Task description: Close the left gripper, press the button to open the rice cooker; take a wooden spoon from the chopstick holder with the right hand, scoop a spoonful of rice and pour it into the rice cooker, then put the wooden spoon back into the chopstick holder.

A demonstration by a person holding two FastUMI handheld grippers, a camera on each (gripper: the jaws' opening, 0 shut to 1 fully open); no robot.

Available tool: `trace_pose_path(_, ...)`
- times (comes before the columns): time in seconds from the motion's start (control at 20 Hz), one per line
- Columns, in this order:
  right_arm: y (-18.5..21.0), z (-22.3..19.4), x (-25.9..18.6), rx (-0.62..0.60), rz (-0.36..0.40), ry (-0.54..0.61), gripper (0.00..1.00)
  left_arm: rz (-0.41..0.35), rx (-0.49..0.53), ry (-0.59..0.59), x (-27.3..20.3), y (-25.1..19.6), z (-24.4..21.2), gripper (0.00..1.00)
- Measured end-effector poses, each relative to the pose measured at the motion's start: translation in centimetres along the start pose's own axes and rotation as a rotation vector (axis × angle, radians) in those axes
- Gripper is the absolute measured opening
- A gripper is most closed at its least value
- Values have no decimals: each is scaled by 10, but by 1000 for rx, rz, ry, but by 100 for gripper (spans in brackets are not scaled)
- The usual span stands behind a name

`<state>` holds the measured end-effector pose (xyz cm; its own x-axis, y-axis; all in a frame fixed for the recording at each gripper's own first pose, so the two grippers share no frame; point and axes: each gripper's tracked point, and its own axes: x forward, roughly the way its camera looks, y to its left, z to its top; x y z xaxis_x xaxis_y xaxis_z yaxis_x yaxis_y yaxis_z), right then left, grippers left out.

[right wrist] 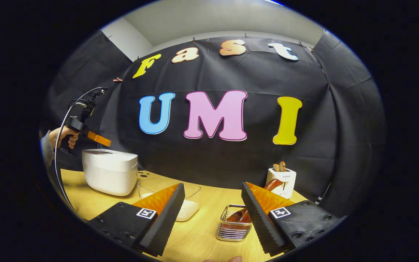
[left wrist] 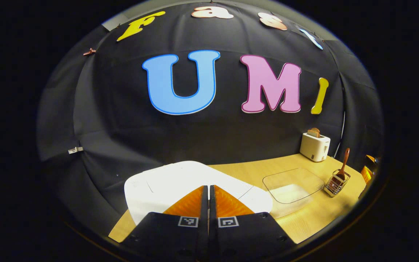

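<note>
Right up close in the left gripper view, your left gripper (left wrist: 208, 189) is sitting with its two fingers pressed together, with just a thin dark line between them and nothing held. That is the closed shape you need for pushing. The white rice cooker (left wrist: 180, 182) is lying just under and ahead of those tips, with its lid down. I cannot pick out the button on the lid, so I cannot tell you how far off it is. In the right gripper view, your left hand (right wrist: 63, 137) is holding that gripper above the top of the cooker, tilting down a little toward the lid, so I think the push has to go down and forward. It does not look like it is touching yet. Your right gripper (right wrist: 213, 203) is waiting with its fingers spread wide and holding nothing. The wire chopstick holder (right wrist: 233, 227) is sitting on the wooden table (right wrist: 195, 240) just ahead of it, between the two fingers and closer to the right one. The wooden spoon (right wrist: 267, 186) is standing in the holder, with its handle leaning up and away behind the right finger. The clear rice box (left wrist: 292, 185) is resting between the cooker and the holder. A white toaster (right wrist: 281, 180) is standing farther back by the wall. So the left gripper is the nearer one to the cooker, and the right one is nearer to the spoon.
</note>
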<state>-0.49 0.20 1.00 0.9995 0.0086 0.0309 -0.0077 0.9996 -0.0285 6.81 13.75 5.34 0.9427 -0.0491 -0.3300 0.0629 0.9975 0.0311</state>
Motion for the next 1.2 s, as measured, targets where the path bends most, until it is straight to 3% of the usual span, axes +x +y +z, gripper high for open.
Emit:
trace_pose_path(0.6,-1,-4,2,21,3,17,97,-39,-58,131,11,-4,-32,6)
trace_pose_path(0.8,2,1,-1,8,9,5,97,-17,-10,148,11,-4,-28,6)
trace_pose_path(1.2,-5,5,-3,18,-7,-8,97,158,40,-178,-10,37,71,6)
